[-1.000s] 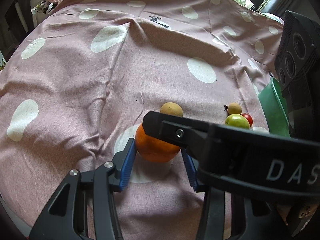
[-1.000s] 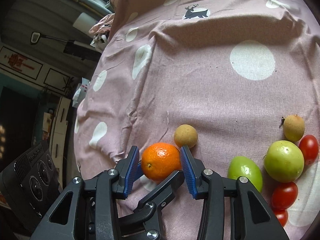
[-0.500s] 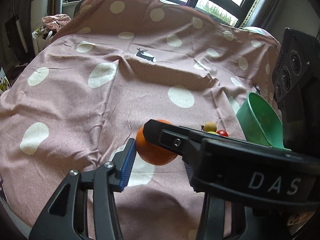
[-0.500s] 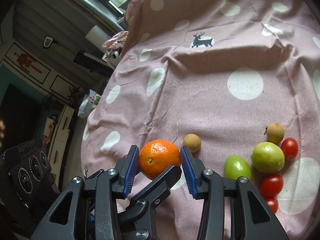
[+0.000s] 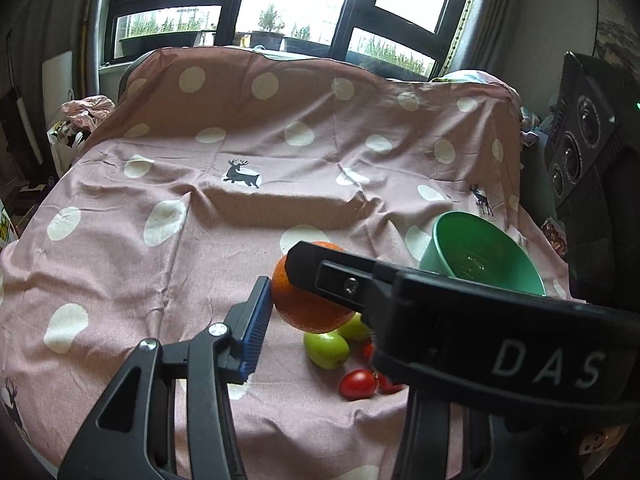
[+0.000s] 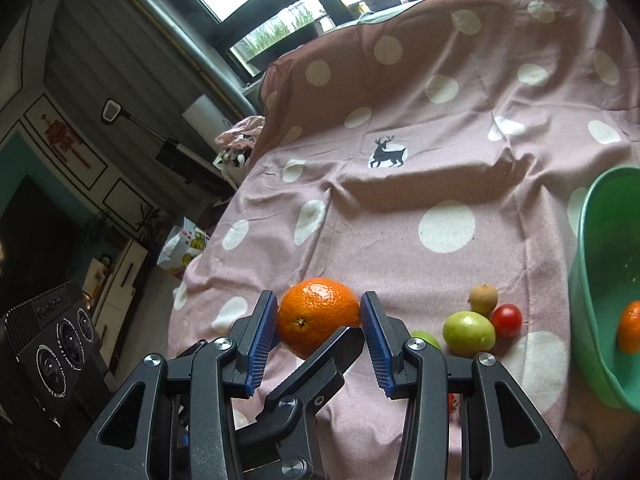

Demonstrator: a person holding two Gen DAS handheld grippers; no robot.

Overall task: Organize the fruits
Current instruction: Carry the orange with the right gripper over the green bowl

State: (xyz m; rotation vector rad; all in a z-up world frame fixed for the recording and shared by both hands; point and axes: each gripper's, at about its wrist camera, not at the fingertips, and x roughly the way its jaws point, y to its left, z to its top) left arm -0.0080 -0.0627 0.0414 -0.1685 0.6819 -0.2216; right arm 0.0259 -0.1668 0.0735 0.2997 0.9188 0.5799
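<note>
An orange [image 6: 318, 316] is held between blue pads, lifted above the pink spotted cloth [image 6: 400, 208]. Both grippers close on it together: my right gripper [image 6: 320, 328] grips its sides, and my left gripper [image 5: 316, 312] grips it too, its right finger hidden behind the right gripper's black body [image 5: 460, 320]. The orange also shows in the left wrist view [image 5: 308, 308]. On the cloth lie green fruits [image 6: 468, 334] [image 5: 326, 350], a small brown fruit [image 6: 483, 298] and cherry tomatoes [image 6: 507, 320] [image 5: 358, 384]. A green bowl [image 6: 592, 280] [image 5: 484, 256] at right holds another orange [image 6: 630, 332].
A black speaker [image 5: 588, 136] stands right of the bowl in the left wrist view; another speaker [image 6: 56, 340] shows at lower left of the right wrist view. The cloth rises over a backrest below windows [image 5: 280, 8]. Clutter lies off the cloth's left edge.
The orange has been lifted off the cloth by both grippers and carried right, over the other fruits and closer to the green bowl. The views tilted up, showing the windows.
</note>
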